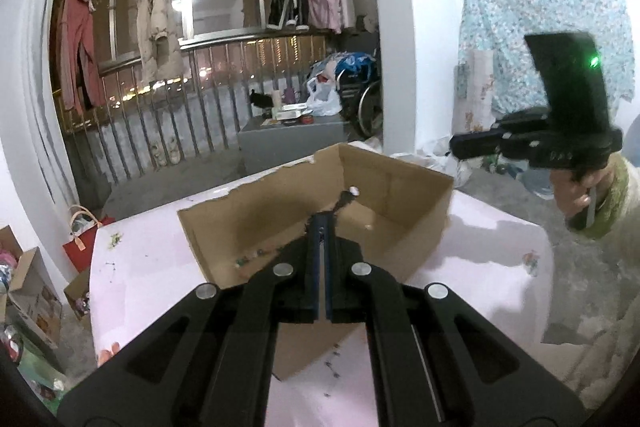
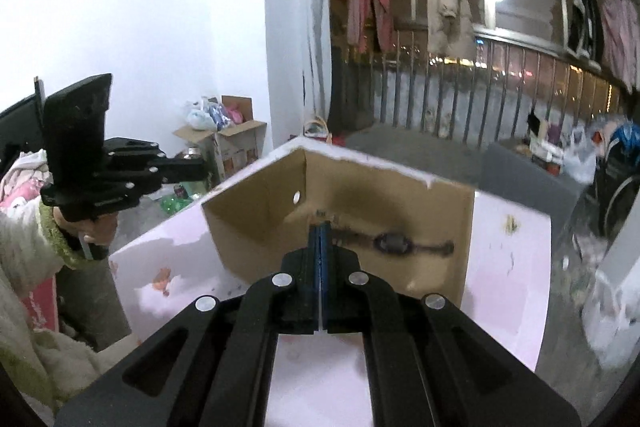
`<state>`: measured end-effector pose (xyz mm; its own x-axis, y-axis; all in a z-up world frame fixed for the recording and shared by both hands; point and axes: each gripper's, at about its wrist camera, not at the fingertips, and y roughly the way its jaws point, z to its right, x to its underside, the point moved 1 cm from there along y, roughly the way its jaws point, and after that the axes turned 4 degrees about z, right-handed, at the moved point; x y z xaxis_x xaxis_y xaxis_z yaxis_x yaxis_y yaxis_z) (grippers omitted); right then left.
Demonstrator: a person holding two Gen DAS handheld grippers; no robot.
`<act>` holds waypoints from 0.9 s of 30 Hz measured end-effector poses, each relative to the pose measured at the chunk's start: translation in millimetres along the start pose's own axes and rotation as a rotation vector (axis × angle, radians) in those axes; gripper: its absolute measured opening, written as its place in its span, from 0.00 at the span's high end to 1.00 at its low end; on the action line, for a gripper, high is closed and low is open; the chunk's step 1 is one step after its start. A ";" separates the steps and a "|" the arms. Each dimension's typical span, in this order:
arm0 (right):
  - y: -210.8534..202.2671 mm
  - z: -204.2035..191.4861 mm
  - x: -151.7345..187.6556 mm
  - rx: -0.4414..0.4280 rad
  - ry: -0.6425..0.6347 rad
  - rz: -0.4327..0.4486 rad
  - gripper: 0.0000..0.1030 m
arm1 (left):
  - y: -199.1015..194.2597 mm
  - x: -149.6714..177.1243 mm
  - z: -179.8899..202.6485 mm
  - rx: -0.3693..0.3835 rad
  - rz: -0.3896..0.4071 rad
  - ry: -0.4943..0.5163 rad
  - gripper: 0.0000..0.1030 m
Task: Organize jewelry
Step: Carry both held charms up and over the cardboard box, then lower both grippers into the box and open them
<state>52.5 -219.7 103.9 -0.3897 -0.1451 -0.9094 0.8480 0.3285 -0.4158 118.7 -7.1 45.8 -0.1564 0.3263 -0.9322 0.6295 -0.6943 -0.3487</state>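
An open cardboard box (image 1: 404, 203) sits on a table with a pink cloth (image 1: 144, 267). My left gripper (image 1: 322, 217) is shut over the box, with a dark thin piece (image 1: 345, 202) at its tips; I cannot tell whether it is held. Small colourful beads (image 1: 250, 258) lie on the box floor. In the right wrist view my right gripper (image 2: 320, 227) is shut on the band end of a dark wristwatch (image 2: 394, 243), which stretches out over the box (image 2: 256, 227). The right gripper also shows in the left wrist view (image 1: 460, 147), and the left gripper in the right wrist view (image 2: 200, 167).
Small jewelry bits lie on the cloth at the far left (image 1: 114, 239) and near the front (image 1: 332, 363). Around the table are cardboard boxes (image 1: 28, 287), a red bag (image 1: 80, 247), a grey cabinet (image 1: 292, 139), a wheelchair (image 1: 360, 95) and a railing with hanging clothes (image 1: 156, 27).
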 end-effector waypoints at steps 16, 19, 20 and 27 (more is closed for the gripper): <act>98.0 67.0 12.2 0.020 0.111 -0.188 0.97 | 100.5 15.8 -41.2 -0.039 -0.272 -0.008 0.91; 99.3 71.0 13.8 0.028 0.121 -0.189 0.91 | 102.3 16.5 -43.4 -0.049 -0.269 -0.017 0.82; 97.7 71.3 13.9 0.027 0.122 -0.185 0.86 | 102.6 17.2 -42.4 -0.048 -0.266 -0.021 0.82; 81.7 72.1 13.7 0.045 0.127 -0.151 0.81 | 96.8 15.0 -46.8 -0.069 -0.245 -0.045 0.77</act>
<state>142.3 -262.1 57.1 -0.5538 -0.0696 -0.8297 0.7904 0.2695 -0.5501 212.9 -39.4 2.6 -0.3432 0.4497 -0.8246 0.6188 -0.5522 -0.5587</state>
